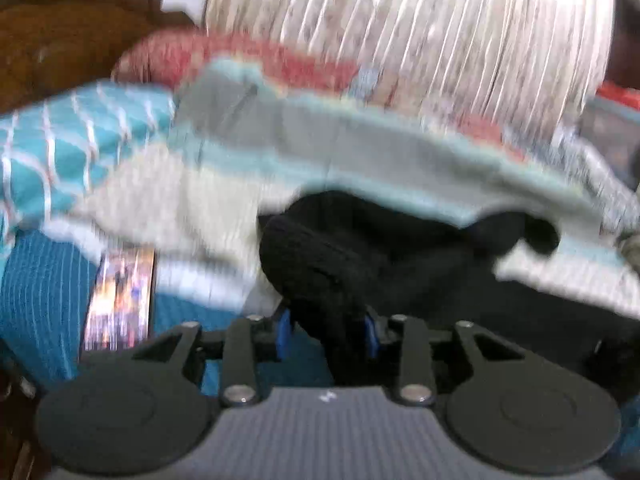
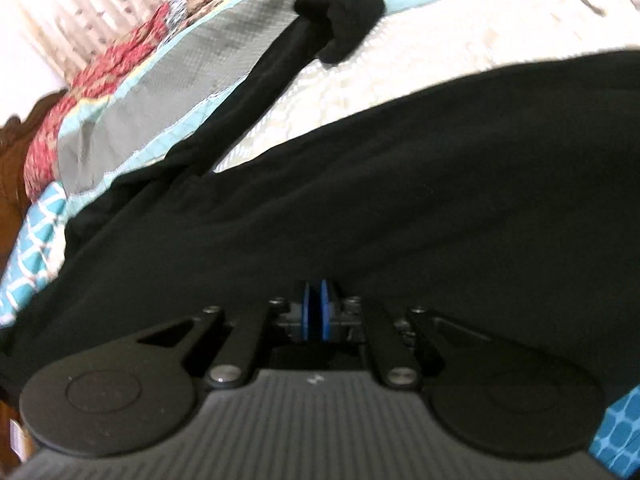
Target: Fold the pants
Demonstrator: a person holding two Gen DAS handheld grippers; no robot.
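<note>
Currently, the black pants (image 2: 360, 184) lie spread across the quilt (image 2: 460, 52) on the bed. Left tongs (image 1: 326, 332) clamp a bunched fold of the pants between blue pads (image 1: 283, 332). Right tongs (image 2: 320, 312) are narrow, pads nearly touching at the fabric edge; whether cloth is gripped cannot be determined. A curtain (image 1: 420, 24) hangs behind.

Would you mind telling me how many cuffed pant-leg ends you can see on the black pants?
1. In the right wrist view, a cuffed leg end of the black pants lies far off on the quilt. The other may be hidden.
</note>
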